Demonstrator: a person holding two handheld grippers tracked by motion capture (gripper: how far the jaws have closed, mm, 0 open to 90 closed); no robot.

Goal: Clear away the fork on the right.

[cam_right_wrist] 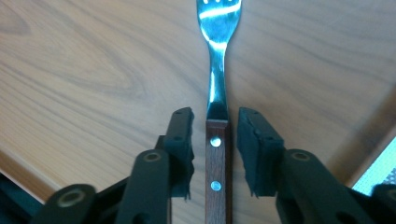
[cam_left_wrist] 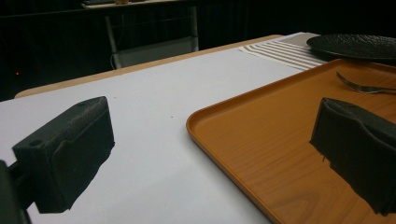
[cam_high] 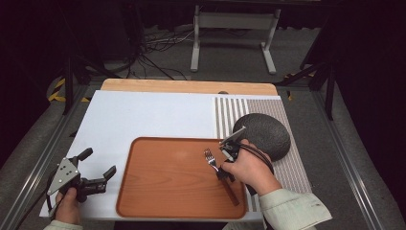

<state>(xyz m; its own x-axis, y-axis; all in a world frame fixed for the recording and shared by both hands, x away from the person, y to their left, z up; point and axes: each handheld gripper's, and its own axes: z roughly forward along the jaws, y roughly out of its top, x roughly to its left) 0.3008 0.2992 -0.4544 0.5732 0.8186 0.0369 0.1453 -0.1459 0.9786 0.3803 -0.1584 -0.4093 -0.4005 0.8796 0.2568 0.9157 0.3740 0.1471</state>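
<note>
Hiding the fork's [cam_high: 218, 168] mid-handle, right claw [cam_high: 224, 173] straddles it.

Orange-brown tray [cam_high: 167, 182], perhaps wood-grained

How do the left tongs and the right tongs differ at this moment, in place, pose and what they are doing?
The left tongs sit over the white table, just off the tray's left edge; the right tongs are over the tray. The left jaws stand wide apart around nothing; the right jaws straddle the fork at the top of its wooden handle, with narrow gaps either side. Both are hand-held and open.
</note>
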